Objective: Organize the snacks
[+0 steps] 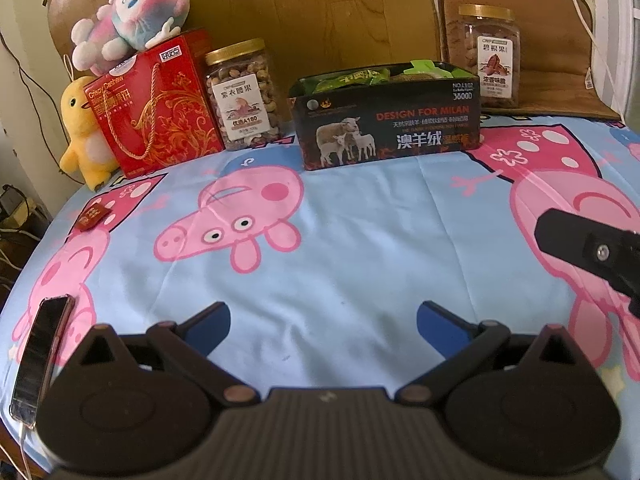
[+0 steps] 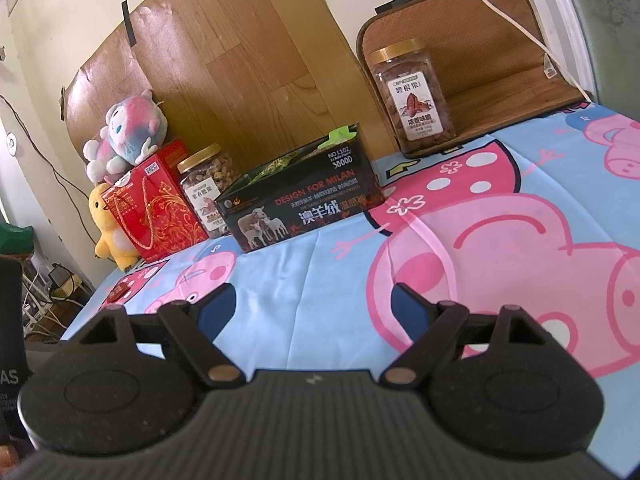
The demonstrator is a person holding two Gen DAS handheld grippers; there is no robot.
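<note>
A black open box [image 1: 386, 128] [image 2: 304, 204] holding green snack packets [image 1: 352, 77] stands at the back of the table. A small red snack packet [image 1: 93, 216] [image 2: 120, 292] lies at the left on the cloth. My left gripper [image 1: 323, 322] is open and empty, low over the cloth in front of the box. My right gripper [image 2: 314, 306] is open and empty, also short of the box; part of it [image 1: 588, 248] shows at the right of the left wrist view.
A red gift box [image 1: 160, 108] [image 2: 156, 208], a cashew jar [image 1: 244, 96] [image 2: 208, 190], two plush toys [image 1: 128, 16] [image 1: 86, 132] stand back left. A pecan jar [image 1: 490, 56] [image 2: 416, 100] stands back right on a brown mat. A phone [image 1: 40, 360] lies at the left edge.
</note>
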